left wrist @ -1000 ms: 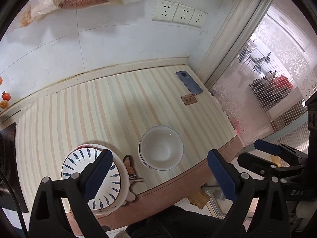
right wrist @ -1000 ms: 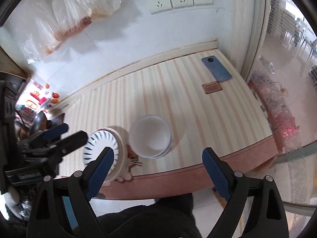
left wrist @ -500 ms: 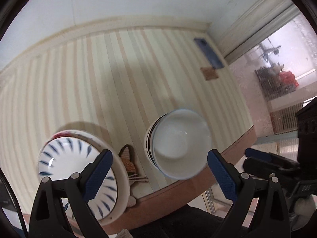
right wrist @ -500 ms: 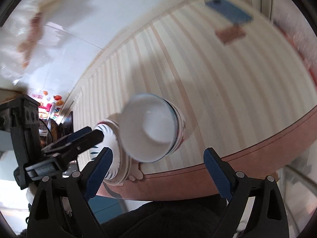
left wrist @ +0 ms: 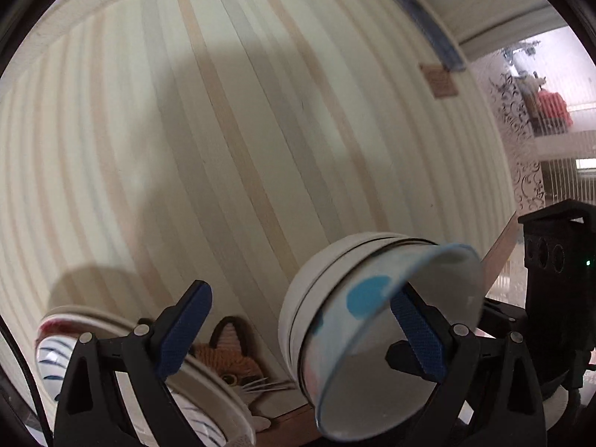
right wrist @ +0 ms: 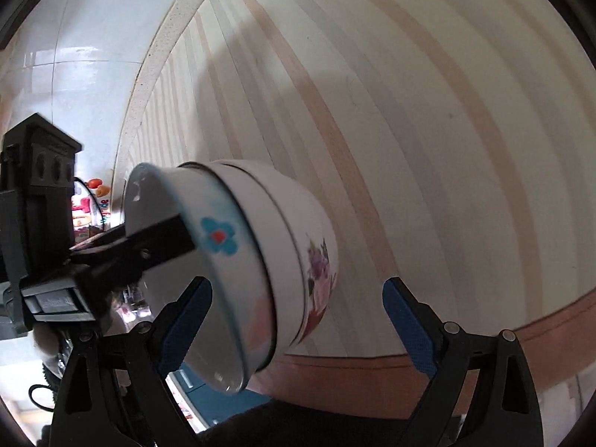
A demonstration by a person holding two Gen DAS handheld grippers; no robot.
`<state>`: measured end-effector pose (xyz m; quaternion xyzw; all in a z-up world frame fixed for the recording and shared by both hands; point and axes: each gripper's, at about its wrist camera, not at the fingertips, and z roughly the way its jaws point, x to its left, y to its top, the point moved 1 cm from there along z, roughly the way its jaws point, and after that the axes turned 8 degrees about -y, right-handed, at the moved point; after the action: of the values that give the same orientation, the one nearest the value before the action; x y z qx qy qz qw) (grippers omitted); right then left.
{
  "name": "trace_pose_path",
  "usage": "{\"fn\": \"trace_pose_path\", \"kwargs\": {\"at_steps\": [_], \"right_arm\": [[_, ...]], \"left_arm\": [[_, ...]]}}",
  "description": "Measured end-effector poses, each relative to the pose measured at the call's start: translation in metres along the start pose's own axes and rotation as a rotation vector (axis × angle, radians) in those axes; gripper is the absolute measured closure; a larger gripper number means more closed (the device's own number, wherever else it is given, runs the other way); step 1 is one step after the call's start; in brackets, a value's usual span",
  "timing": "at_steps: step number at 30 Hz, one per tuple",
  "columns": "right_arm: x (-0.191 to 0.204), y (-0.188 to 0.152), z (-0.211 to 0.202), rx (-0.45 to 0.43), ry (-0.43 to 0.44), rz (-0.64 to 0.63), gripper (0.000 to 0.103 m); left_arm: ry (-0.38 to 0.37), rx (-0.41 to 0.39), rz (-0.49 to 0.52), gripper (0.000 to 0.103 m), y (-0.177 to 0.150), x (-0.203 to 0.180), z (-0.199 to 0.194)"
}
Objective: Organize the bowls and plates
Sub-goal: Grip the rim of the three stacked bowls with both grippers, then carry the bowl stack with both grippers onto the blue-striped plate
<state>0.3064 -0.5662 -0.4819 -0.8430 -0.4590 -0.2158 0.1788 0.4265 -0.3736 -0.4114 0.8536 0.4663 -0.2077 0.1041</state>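
Left wrist view: the left gripper (left wrist: 301,331) is seen with its blue-padded fingers (left wrist: 184,329) spread wide apart; the right-hand pad sits at the rim of the top bowl, and whether it touches cannot be told. A stack of bowls (left wrist: 357,320) stands near the front edge of the striped surface (left wrist: 231,119), its topmost bowl marked with blue spots. At the front left, a blue-striped plate stack (left wrist: 123,361) is noted, with a cat-face coaster (left wrist: 232,359) between stack and bowls. A blue phone (left wrist: 428,29) and a small brown card (left wrist: 439,80) lie at the far right corner.

Right wrist view: the right gripper (right wrist: 298,327) is recorded with fingers (right wrist: 409,326) wide apart, nothing between them gripped. The bowl stack (right wrist: 260,260), flower-patterned, sits by the front edge; one black finger of the left gripper (right wrist: 156,242) lies across the top bowl's rim.
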Motion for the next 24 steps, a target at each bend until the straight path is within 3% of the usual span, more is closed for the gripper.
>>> {"fn": "trace_pose_path", "kwargs": {"at_steps": [6, 9, 10, 12, 24], "right_arm": [[-0.001, 0.007, 0.009, 0.021, 0.037, 0.001, 0.034], [-0.002, 0.014, 0.012, 0.018, 0.063, 0.007, 0.046], [-0.001, 0.015, 0.013, 0.016, 0.063, 0.006, 0.046], [0.002, 0.018, 0.015, 0.011, 0.07, 0.012, 0.047], [0.0, 0.019, 0.011, 0.001, 0.088, -0.003, 0.047]], "left_arm": [[-0.058, 0.064, -0.079, 0.006, 0.003, 0.012, 0.019], [-0.127, 0.056, -0.087, 0.021, 0.003, 0.011, 0.017], [-0.157, 0.055, -0.09, 0.032, 0.002, 0.01, 0.017], [-0.198, 0.056, -0.103, 0.041, 0.001, 0.008, 0.016], [-0.188, 0.005, -0.132, 0.041, -0.008, 0.014, 0.007]]}}
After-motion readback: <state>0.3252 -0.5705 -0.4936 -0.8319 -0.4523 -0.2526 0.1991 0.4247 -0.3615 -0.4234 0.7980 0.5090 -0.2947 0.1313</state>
